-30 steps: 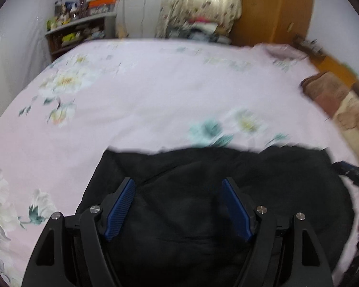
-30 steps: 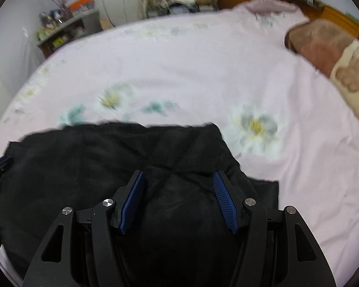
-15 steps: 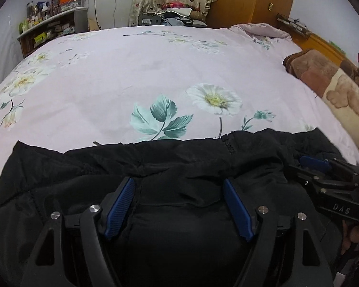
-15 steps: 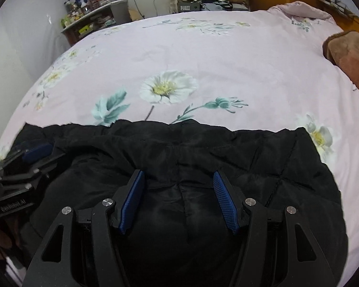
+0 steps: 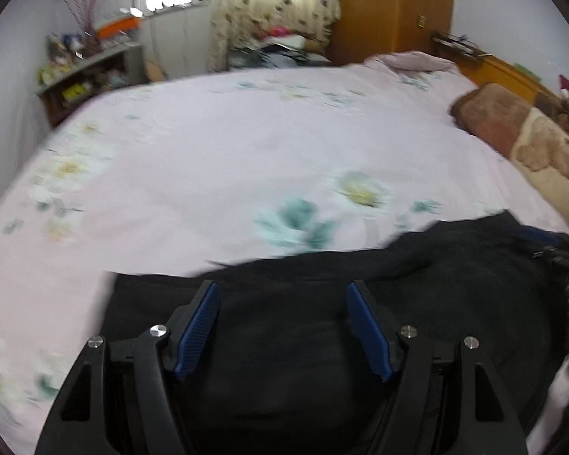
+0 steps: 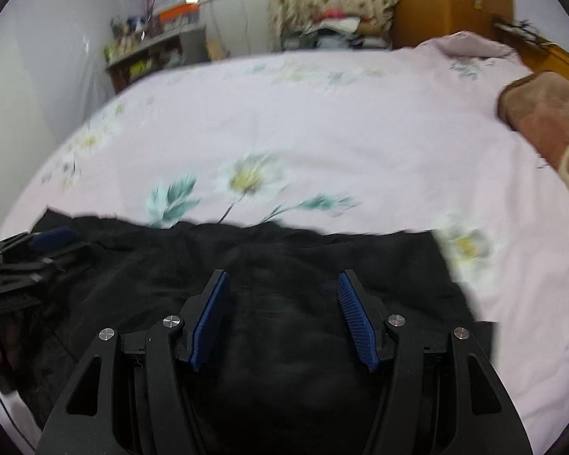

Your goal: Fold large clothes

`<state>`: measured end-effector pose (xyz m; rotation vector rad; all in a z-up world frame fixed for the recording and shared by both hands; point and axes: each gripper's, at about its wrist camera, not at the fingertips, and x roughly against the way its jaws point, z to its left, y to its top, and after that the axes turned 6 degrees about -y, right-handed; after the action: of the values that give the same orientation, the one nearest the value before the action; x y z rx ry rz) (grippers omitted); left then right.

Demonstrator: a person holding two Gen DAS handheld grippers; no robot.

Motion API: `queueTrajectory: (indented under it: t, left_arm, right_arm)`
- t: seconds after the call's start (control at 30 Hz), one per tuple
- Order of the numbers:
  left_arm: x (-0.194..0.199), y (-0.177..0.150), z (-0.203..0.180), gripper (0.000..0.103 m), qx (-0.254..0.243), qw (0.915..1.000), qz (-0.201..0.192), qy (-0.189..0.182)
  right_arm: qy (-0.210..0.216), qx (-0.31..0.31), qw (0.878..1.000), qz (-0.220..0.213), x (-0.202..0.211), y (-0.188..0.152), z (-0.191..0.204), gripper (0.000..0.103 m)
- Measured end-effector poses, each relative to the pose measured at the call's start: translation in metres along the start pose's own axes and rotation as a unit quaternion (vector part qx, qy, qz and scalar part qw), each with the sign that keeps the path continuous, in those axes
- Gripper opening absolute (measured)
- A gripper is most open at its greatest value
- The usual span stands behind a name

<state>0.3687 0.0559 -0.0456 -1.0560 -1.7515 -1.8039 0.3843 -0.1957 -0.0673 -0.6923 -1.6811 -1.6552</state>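
A large black garment (image 5: pixel 417 288) lies bunched at the near edge of a pink floral bedsheet (image 5: pixel 246 151). It also shows in the right wrist view (image 6: pixel 284 265). My left gripper (image 5: pixel 282 322) hangs over the garment's left part with its blue-padded jaws wide apart and nothing between them. My right gripper (image 6: pixel 282 322) hangs over the garment's right part, jaws also wide apart and empty. Each gripper shows at the edge of the other's view: the right one (image 5: pixel 557 254) and the left one (image 6: pixel 38 246). Both views are motion-blurred.
A brown blanket with a bear print (image 5: pixel 519 132) lies along the bed's right side. A cluttered shelf (image 5: pixel 83 76) stands at the back left, and a curtained window and a wooden wardrobe (image 5: pixel 394 7) stand behind the bed.
Both cameras have shifted again and blurred. The garment's far edge has changed shape, with more sheet showing on the left. Both grippers stay open above it.
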Motion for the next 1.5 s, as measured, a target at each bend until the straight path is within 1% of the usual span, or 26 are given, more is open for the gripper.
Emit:
queueTrajectory:
  t: [0.03,0.07,0.1,0.17,0.2,0.3,0.4,0.53,0.73,0.9,1.0,1.07,1.1,1.17,1.23,1.3,1.4,1.43,1.5]
  left_arm:
    - [-0.004,-0.003,0.013,0.072,0.006,0.9998,0.009,0.019]
    - [-0.01,-0.007,0.028,0.072,0.019,0.999,0.024,0.031]
    - [-0.016,-0.013,0.04,0.073,0.032,0.9985,0.032,0.032]
    - [-0.024,-0.023,0.053,0.073,0.057,0.9976,0.033,0.022]
    - [-0.028,-0.025,0.055,0.073,0.063,0.9973,0.03,0.02]
    - [-0.04,-0.028,0.05,0.074,0.06,0.9975,0.026,0.027]
    - [-0.046,-0.034,0.054,0.074,0.075,0.9968,0.017,0.02]
    - [-0.047,-0.04,0.057,0.074,0.085,0.9963,0.003,0.013]
    - [-0.049,-0.043,0.057,0.074,0.085,0.9962,-0.005,0.019]
    - [-0.051,-0.042,0.056,0.074,0.086,0.996,-0.005,0.021]
    - [-0.049,-0.035,0.053,0.074,0.081,0.9962,0.011,0.029]
    - [-0.042,-0.026,0.051,0.073,0.076,0.9962,0.024,0.034]
    - [-0.036,-0.023,0.051,0.073,0.079,0.9961,0.024,0.032]
    - [-0.015,-0.016,0.052,0.072,0.087,0.9958,0.016,0.023]
    - [0.012,-0.015,0.051,0.072,0.089,0.996,-0.006,0.008]
    - [0.043,-0.02,0.049,0.072,0.082,0.9962,-0.029,-0.001]
    - [0.078,-0.042,0.043,0.072,0.077,0.9956,-0.05,-0.018]
    - [0.082,-0.05,0.04,0.072,0.075,0.9957,-0.049,-0.02]
    - [0.077,-0.062,0.037,0.072,0.068,0.9968,-0.037,-0.018]
  right_arm:
    - [-0.018,-0.009,1.0,0.006,-0.004,-0.004,-0.016,0.059]
    - [-0.033,-0.018,0.999,0.022,-0.012,-0.009,-0.029,0.059]
    - [-0.039,-0.029,0.998,0.035,-0.021,-0.014,-0.04,0.059]
    - [-0.024,-0.043,0.998,0.043,-0.032,-0.024,-0.052,0.059]
    - [-0.024,-0.042,0.998,0.04,-0.035,-0.026,-0.052,0.059]
    - [-0.035,-0.039,0.998,0.04,-0.049,-0.028,-0.049,0.059]
    - [-0.031,-0.051,0.997,0.039,-0.058,-0.033,-0.053,0.059]
    - [-0.023,-0.057,0.998,0.03,-0.059,-0.038,-0.056,0.059]
    - [-0.023,-0.06,0.998,0.024,-0.062,-0.042,-0.055,0.059]
    - [-0.023,-0.059,0.998,0.024,-0.062,-0.041,-0.055,0.059]
    - [-0.028,-0.055,0.997,0.034,-0.061,-0.036,-0.054,0.059]
    - [-0.036,-0.05,0.997,0.043,-0.054,-0.029,-0.053,0.059]
    - [-0.038,-0.049,0.997,0.045,-0.049,-0.025,-0.053,0.059]
    - [-0.041,-0.05,0.997,0.034,-0.029,-0.019,-0.053,0.059]
    - [-0.027,-0.054,0.998,0.018,-0.007,-0.017,-0.054,0.06]
    - [-0.018,-0.049,0.999,-0.002,0.022,-0.019,-0.056,0.059]
    - [0.001,-0.045,0.999,-0.02,0.057,-0.035,-0.056,0.059]
    - [0.006,-0.041,0.999,-0.02,0.064,-0.044,-0.054,0.059]
    - [0.011,-0.038,0.999,-0.009,0.064,-0.057,-0.051,0.059]
